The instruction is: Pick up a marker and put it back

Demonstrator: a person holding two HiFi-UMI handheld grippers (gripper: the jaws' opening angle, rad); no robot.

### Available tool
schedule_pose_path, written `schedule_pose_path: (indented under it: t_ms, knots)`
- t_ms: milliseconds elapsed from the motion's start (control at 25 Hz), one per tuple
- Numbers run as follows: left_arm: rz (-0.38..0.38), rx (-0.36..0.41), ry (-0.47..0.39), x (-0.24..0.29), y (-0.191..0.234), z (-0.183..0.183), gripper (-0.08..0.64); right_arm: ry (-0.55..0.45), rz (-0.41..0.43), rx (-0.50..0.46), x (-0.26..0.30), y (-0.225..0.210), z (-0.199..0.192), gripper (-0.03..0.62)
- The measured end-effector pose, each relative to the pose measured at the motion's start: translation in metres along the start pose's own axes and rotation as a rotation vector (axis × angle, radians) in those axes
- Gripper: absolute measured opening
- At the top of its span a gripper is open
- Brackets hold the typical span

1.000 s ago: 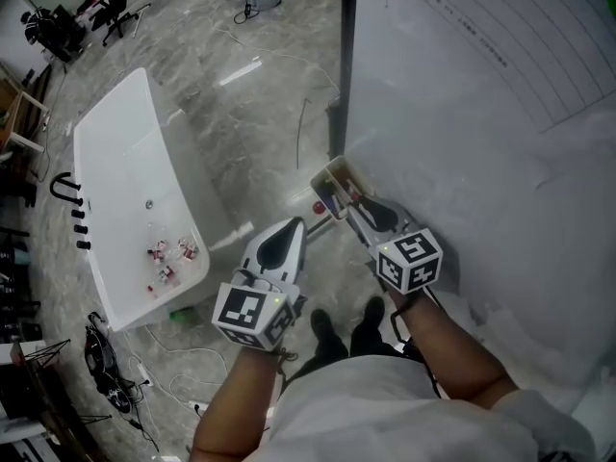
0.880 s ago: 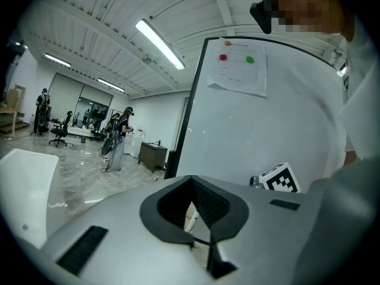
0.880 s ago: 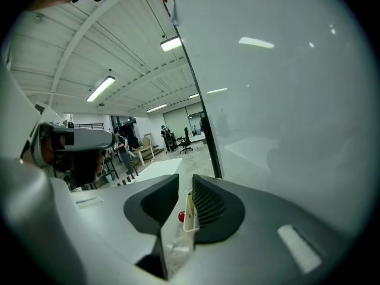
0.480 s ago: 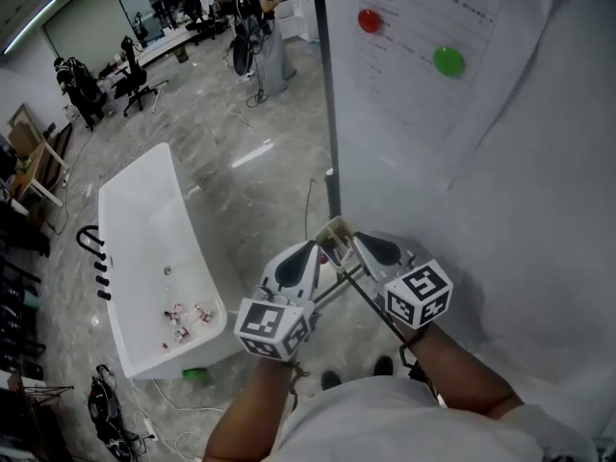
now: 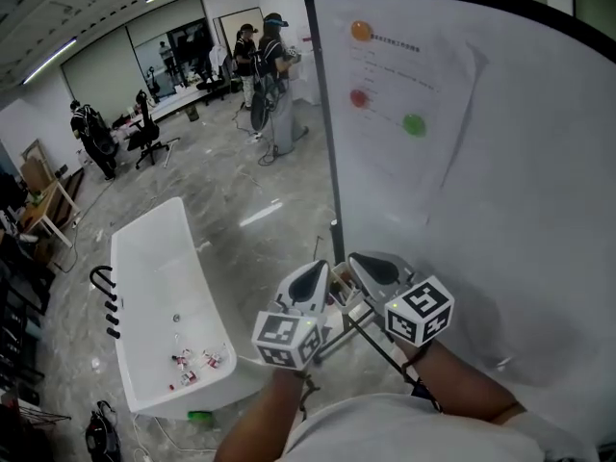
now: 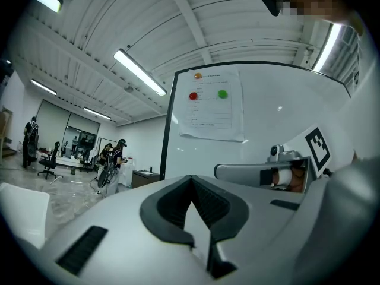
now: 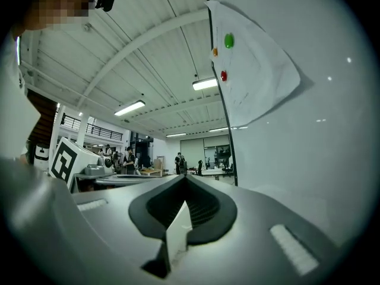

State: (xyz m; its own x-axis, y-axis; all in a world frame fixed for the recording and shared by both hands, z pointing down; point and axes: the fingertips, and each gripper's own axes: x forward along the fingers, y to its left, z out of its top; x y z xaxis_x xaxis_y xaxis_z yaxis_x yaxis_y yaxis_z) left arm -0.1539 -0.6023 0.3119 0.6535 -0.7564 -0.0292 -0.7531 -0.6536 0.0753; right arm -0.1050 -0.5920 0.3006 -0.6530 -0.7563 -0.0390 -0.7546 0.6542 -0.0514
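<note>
Grey jaws of the right gripper [image 7: 185, 181] are pressing fully together in the right gripper view, and nothing is lying between them. The left gripper [image 6: 191, 181] is showing the same in its own view: its jaws are meeting and are gripping nothing. In the head view the person is holding the 2 grippers level and side by side, the left gripper [image 5: 315, 268] and the right gripper [image 5: 360, 258] just beside each other, both pointing toward the left edge of the whiteboard [image 5: 500, 210]. Between their bodies a small open holder [image 5: 338, 279] is peeking out, sitting close to the board's edge. The grippers are partly covering it, so I cannot tell whether a marker is lying inside; no marker is showing clearly in any view.

On the whiteboard a paper sheet [image 5: 404, 133] is hanging, with 3 round magnets on it: an orange magnet [image 5: 361, 31], a red magnet [image 5: 358, 97] and a green magnet [image 5: 414, 124]. To the left, well apart from the board, a white bathtub [image 5: 144, 258] is standing on the grey stone floor [image 5: 260, 191], and some small red and white items [image 5: 192, 364] are lying at its bottom. Several people [image 5: 269, 65] are standing far behind.
</note>
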Motion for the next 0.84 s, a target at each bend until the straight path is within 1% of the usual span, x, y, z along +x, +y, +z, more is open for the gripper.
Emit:
schedule_pose_path:
  t_ms: [280,680,840]
  knots:
    - [-0.002,0.016,-0.024,-0.009,0.002,0.011,0.005,-0.016,-0.006,-0.040,0.001,0.013,0.012,0.002]
    - [-0.019,0.016,-0.029,-0.014,0.005,0.017,0.005,-0.020,-0.016,-0.031,0.006,0.019,0.015,0.002]
    - [-0.019,0.019,-0.029,-0.016,0.009,0.016,0.005,-0.019,-0.026,-0.043,0.008,0.021,0.014,0.002]
